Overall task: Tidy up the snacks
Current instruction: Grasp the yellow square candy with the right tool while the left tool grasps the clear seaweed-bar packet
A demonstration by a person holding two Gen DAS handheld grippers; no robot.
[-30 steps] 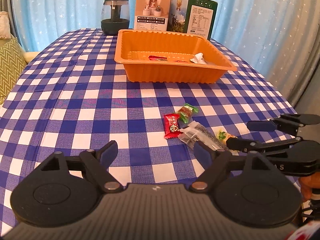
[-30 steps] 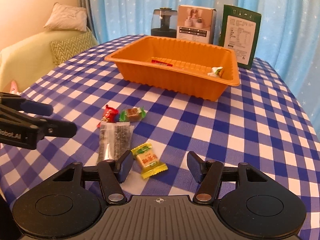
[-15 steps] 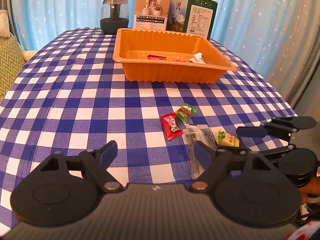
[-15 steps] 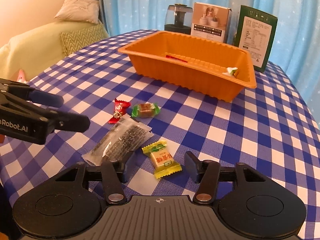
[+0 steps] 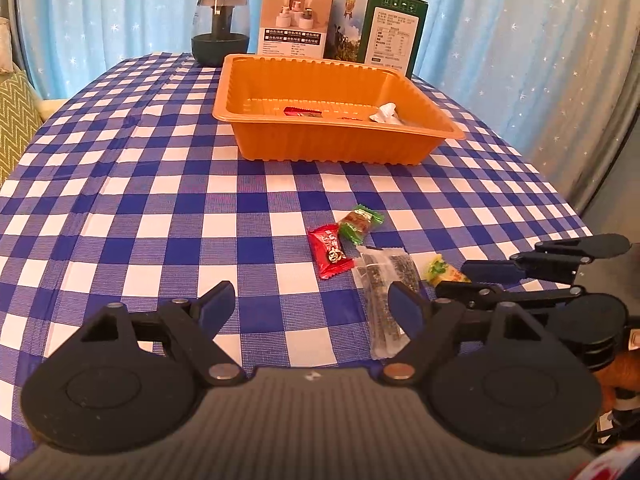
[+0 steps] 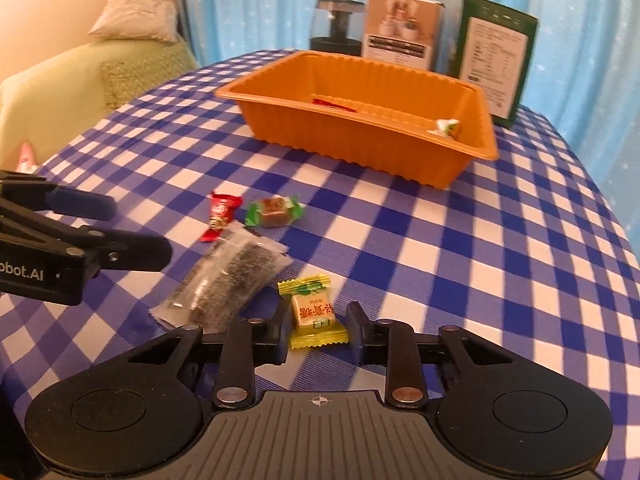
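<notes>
An orange tray (image 5: 332, 148) (image 6: 360, 140) sits mid-table and holds a few snacks. On the cloth lie a red candy (image 5: 330, 252) (image 6: 219, 216), a green-wrapped candy (image 5: 360, 222) (image 6: 274, 210), a clear packet of dark snack (image 5: 384, 292) (image 6: 226, 280) and a yellow candy (image 5: 444, 272) (image 6: 314, 312). My right gripper (image 6: 318, 332) is open, its jaws narrowed around the yellow candy, with small gaps on both sides. It shows from the side in the left wrist view (image 5: 480, 280). My left gripper (image 5: 310, 306) is open and empty, low over the cloth beside the clear packet.
A dark humidifier (image 5: 220, 28), a white box (image 5: 296, 20) and a green box (image 5: 384, 32) stand behind the tray. A sofa with cushions (image 6: 100, 76) is to the left. The table edge curves away at the right.
My right gripper has moved forward onto the yellow candy and narrowed its jaws around it. The left gripper has shifted slightly towards the clear packet.
</notes>
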